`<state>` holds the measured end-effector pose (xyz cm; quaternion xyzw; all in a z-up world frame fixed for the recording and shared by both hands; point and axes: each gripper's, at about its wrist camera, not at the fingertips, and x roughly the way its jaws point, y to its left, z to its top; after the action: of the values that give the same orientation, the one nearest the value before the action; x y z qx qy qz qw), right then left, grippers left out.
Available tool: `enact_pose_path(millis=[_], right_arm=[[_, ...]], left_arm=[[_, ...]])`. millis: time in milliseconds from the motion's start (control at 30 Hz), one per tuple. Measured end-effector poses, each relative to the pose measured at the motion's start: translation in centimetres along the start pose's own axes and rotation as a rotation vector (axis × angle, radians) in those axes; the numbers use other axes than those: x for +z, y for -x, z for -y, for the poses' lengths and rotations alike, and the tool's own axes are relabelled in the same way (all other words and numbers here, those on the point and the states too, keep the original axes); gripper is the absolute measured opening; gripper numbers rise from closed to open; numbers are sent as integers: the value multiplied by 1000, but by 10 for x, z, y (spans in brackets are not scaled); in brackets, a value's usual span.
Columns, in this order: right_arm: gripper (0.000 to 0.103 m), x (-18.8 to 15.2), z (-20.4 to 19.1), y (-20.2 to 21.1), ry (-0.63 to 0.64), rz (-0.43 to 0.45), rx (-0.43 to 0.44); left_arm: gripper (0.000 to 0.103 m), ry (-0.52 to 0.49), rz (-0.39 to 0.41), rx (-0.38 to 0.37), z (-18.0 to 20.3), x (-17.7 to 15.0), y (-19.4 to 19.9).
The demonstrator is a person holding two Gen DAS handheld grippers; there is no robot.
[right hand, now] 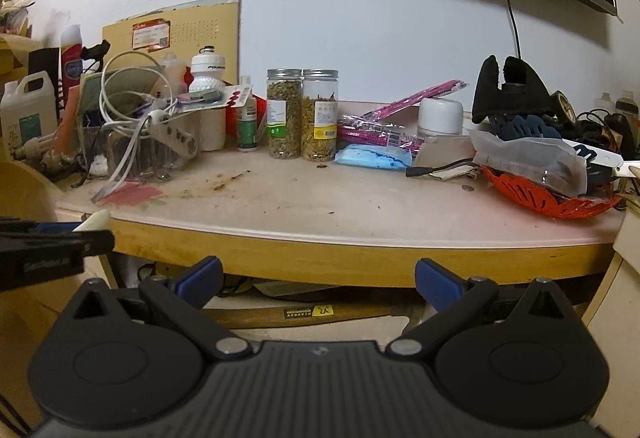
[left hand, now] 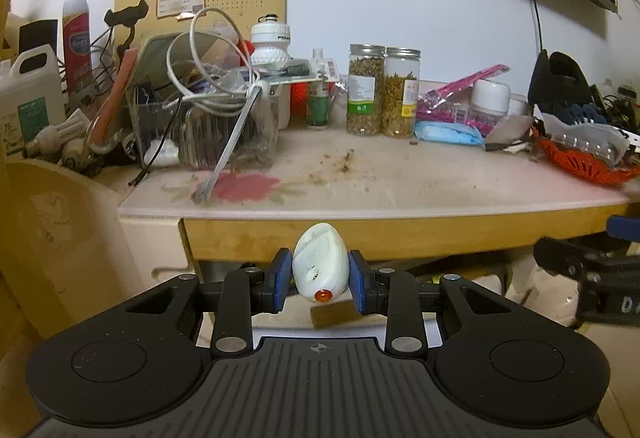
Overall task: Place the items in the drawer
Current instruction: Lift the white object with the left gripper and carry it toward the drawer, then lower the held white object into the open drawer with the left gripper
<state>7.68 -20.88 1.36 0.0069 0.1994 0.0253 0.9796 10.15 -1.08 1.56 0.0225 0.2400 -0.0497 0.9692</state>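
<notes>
My left gripper (left hand: 320, 272) is shut on a small white oval device with an orange button (left hand: 320, 262) and holds it in front of the desk's wooden front edge (left hand: 400, 234). The white tip of the device (right hand: 95, 220) and the left gripper show at the left of the right wrist view. My right gripper (right hand: 318, 280) is open and empty, below the desk edge (right hand: 360, 258). A hammer with a wooden handle (right hand: 312, 312) lies in the space under the desktop. I cannot tell whether that space is the drawer.
The desktop (right hand: 320, 198) holds two herb jars (right hand: 302, 114), a blue pack (right hand: 372, 156), a pink packet (right hand: 400, 106), a white jar (right hand: 440, 116), an orange basket (right hand: 548, 198), a clear bin with cables (left hand: 208, 126), a white bottle (left hand: 270, 42) and a jug (left hand: 28, 94).
</notes>
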Motion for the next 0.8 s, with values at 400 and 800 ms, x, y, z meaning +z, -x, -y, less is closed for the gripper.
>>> enact_pose_path(millis=[400, 800], right_arm=[[103, -6, 0, -3, -9, -41, 14], [103, -33, -1, -37, -7, -212, 20]], left_arm=[[29, -6, -21, -7, 1, -7, -3], [29, -35, -197, -13, 1, -43, -44]])
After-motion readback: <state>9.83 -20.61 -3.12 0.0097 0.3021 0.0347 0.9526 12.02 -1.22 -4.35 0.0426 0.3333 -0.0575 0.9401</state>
